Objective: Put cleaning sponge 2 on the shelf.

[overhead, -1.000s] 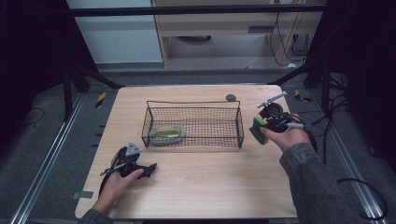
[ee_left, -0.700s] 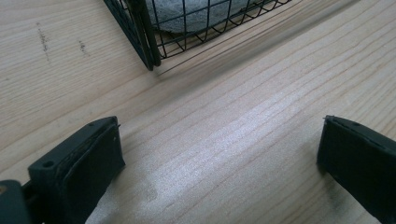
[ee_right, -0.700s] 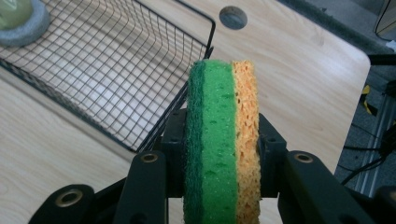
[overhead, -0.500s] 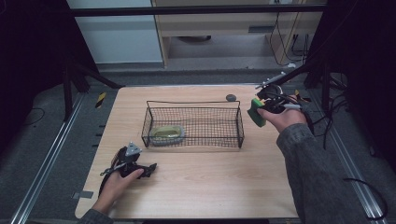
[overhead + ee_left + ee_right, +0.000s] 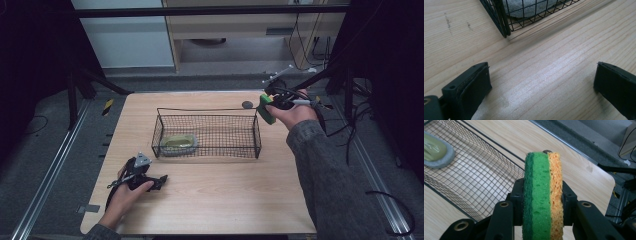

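One sponge [image 5: 541,195], green on one face and orange on the other, is standing on edge between the jaws of the right gripper [image 5: 272,104], which are pressing on its two broad faces. In the right gripper view its long axis is running straight away from the camera, along the jaws, with its far end pointing toward the far edge of the bench [image 5: 210,205]. In the high view the sponge [image 5: 266,109] is hanging in the air just outside the right end of the single wire basket [image 5: 207,131], its green face turned toward the basket.

Inside the basket one grey dish with a yellow-green piece in it [image 5: 176,144] is lying near the left end. One small dark round thing [image 5: 247,104] is sitting on the bench behind the basket.

The left gripper [image 5: 145,177] is resting low on the bench near the basket's front left corner, its jaws standing wide apart with only bare wood between them.
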Action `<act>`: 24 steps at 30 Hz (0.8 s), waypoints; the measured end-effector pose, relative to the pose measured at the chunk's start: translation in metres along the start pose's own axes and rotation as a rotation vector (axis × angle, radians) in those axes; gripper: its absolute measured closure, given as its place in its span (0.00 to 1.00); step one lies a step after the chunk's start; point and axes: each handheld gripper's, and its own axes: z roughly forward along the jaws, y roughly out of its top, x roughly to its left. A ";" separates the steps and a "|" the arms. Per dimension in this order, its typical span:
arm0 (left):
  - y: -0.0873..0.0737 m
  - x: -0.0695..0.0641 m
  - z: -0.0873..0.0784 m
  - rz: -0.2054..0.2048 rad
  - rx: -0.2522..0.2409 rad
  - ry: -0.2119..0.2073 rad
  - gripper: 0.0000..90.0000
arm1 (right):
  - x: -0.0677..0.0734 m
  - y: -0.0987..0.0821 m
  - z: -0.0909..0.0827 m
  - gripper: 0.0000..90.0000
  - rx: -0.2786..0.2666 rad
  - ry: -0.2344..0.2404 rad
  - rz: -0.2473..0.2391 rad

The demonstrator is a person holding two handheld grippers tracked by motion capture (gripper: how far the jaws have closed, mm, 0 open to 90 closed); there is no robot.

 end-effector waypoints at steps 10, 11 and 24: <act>0.000 0.001 0.000 0.004 -0.002 -0.004 0.00 | 0.002 0.018 0.005 0.72 -0.022 0.007 -0.012; 0.000 0.001 0.000 0.004 -0.002 -0.004 0.00 | 0.002 0.019 0.006 0.72 -0.030 0.010 -0.013; 0.000 0.001 0.000 0.004 -0.002 -0.005 0.00 | 0.012 0.027 0.012 0.72 -0.060 0.037 -0.021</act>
